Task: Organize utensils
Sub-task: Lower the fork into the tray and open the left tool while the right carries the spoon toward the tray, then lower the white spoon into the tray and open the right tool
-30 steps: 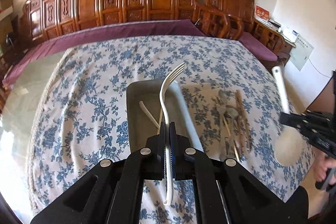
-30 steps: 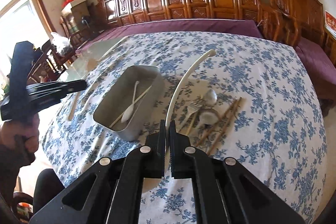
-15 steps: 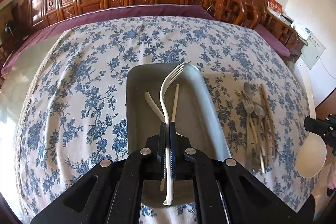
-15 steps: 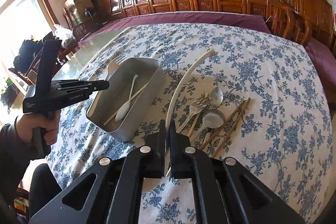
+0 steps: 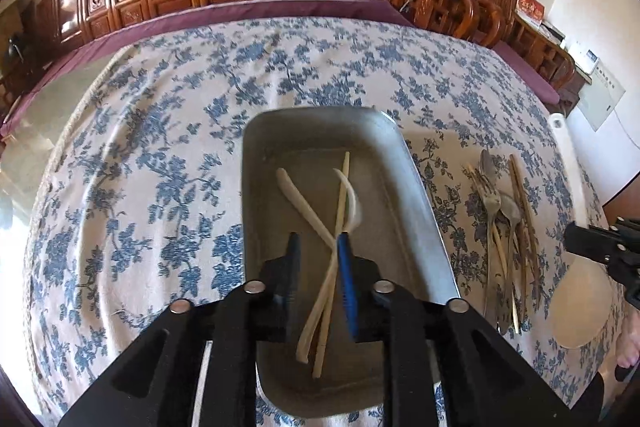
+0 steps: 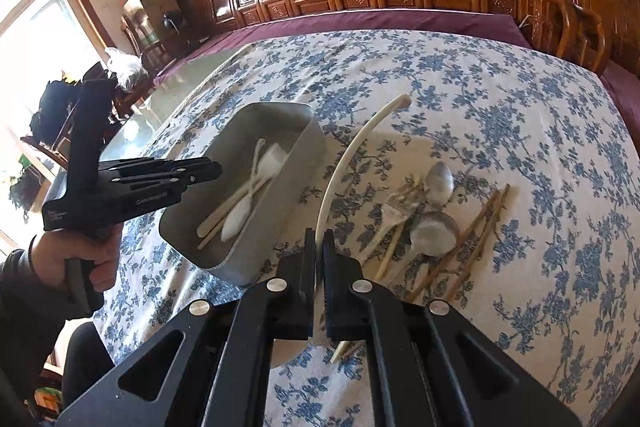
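floral-clothed desk (image 6: 500,115), drop-off step at the metal tray (image 5: 416,195).

nearest, the left claw (image 5: 318,247) is opening above the tray, white fork (image 5: 320,291) loose between its jaws inside; the right claw (image 6: 319,247) grips a white ladle (image 6: 352,151) just right of the tray, due next; loose utensils (image 6: 432,215) lie farther right, open cloth beyond.
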`<state>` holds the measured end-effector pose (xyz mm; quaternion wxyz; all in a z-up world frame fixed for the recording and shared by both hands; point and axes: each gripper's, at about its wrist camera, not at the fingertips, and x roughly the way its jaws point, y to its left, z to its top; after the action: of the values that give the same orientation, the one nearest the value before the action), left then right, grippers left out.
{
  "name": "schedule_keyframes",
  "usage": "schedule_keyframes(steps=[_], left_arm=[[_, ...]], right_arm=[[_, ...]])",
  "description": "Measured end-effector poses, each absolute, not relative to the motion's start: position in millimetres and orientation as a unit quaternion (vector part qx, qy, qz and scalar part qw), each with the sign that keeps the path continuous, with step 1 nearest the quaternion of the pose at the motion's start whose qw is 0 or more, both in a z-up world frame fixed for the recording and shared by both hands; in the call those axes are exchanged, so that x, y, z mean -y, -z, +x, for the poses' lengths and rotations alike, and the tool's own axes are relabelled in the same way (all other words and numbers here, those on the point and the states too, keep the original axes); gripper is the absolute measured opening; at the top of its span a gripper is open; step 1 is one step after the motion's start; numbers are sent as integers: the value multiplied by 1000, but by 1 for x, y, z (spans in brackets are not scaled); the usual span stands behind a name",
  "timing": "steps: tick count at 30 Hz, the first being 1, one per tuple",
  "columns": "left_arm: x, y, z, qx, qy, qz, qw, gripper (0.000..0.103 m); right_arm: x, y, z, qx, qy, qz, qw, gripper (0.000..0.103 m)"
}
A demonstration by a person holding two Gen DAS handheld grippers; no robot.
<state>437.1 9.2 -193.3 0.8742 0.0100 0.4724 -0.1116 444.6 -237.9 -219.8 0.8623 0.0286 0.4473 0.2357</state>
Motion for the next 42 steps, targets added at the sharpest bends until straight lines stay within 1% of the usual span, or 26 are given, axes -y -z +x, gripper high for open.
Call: schedule_keyframes(steps=[2, 4, 6, 8, 9, 11, 12, 14, 17, 19, 30, 42], left_arm=[[-14, 186, 431, -464, 114, 5, 878, 27], [-22, 177, 423, -454, 114, 2, 884, 29], [-32, 167, 413, -441, 110, 6, 891, 34], [-41, 161, 406, -431, 106, 8, 896, 43], [-46, 158, 402, -428, 103, 10, 898, 45], [-58, 151, 394, -420, 93, 11, 903, 54], [-64, 148, 391, -415, 91, 9, 905, 56], [-79, 141, 383, -406, 86, 2, 910, 69], [-98, 133, 374, -398, 77, -6, 914, 82], [-111, 129, 368, -393, 71, -8, 917, 83], [-152, 123, 351, -391, 42, -7, 919, 83], [-152, 120, 346, -390, 33, -8, 920, 83]], right_arm=[[229, 216, 447, -445, -241, 25, 862, 4], [218, 212, 449, -441, -247, 20, 863, 4], [206, 208, 453, -439, -252, 17, 862, 4], [193, 204, 457, -437, -259, 13, 861, 4], [186, 203, 459, -436, -262, 10, 861, 4], [171, 200, 464, -433, -267, 5, 861, 4], [163, 200, 467, -433, -269, 3, 860, 4], [147, 201, 472, -436, -273, -2, 858, 4], [124, 204, 480, -440, -273, -12, 855, 4], [111, 209, 486, -444, -271, -18, 854, 4], [59, 237, 510, -465, -262, -41, 845, 4], [56, 257, 517, -486, -240, -36, 840, 4]])
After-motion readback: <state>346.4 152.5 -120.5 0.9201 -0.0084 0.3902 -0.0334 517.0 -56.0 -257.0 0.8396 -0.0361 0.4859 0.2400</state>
